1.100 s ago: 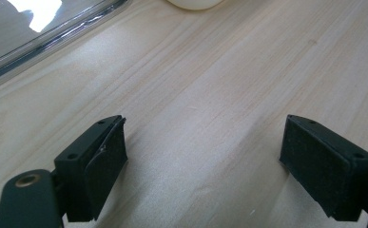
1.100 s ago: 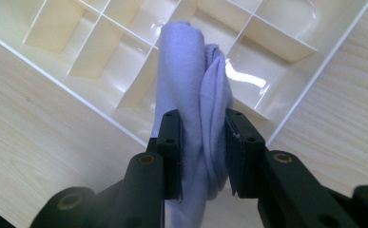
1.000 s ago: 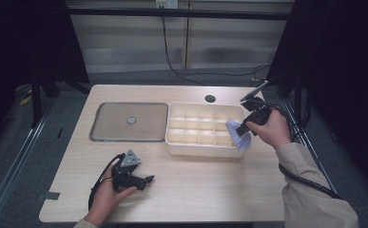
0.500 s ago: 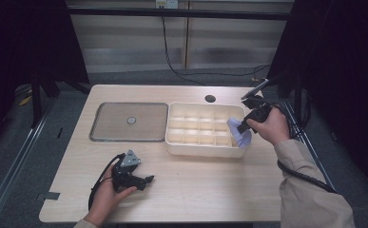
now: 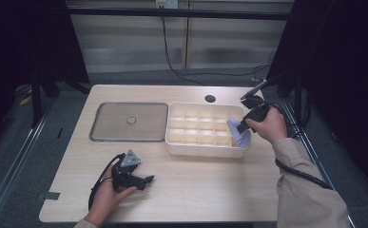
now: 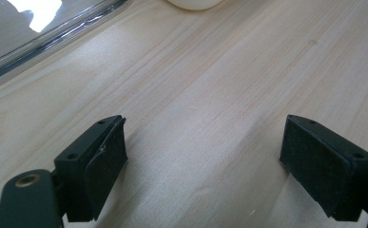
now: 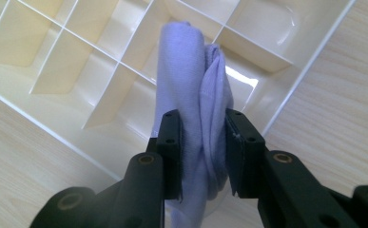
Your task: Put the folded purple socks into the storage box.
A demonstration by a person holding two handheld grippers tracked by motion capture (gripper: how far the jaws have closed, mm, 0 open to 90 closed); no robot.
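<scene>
A cream plastic organiser box point(image 5: 172, 142) point(image 7: 67, 114) with several compartments stands on the table's right half. My right gripper point(image 5: 241, 129) point(image 7: 201, 156) is shut on a folded lavender cloth point(image 5: 238, 134) point(image 7: 191, 104), which hangs over the box's near right compartments. The cloth fills the gap between the two black jaws. My left gripper point(image 5: 146, 180) point(image 6: 203, 164) rests near the table's front left, held by a hand, its jaws wide open over bare wood with nothing between them.
A flat clear lid point(image 5: 129, 121) point(image 6: 39, 33) with a small round knob lies left of the box. A round cable hole point(image 5: 210, 99) sits at the table's far edge. Cables trail from both grippers. Metal rails run along both sides of the table.
The right hand with the cloth has shifted very slightly over the box's right end. The left hand has stayed still.
</scene>
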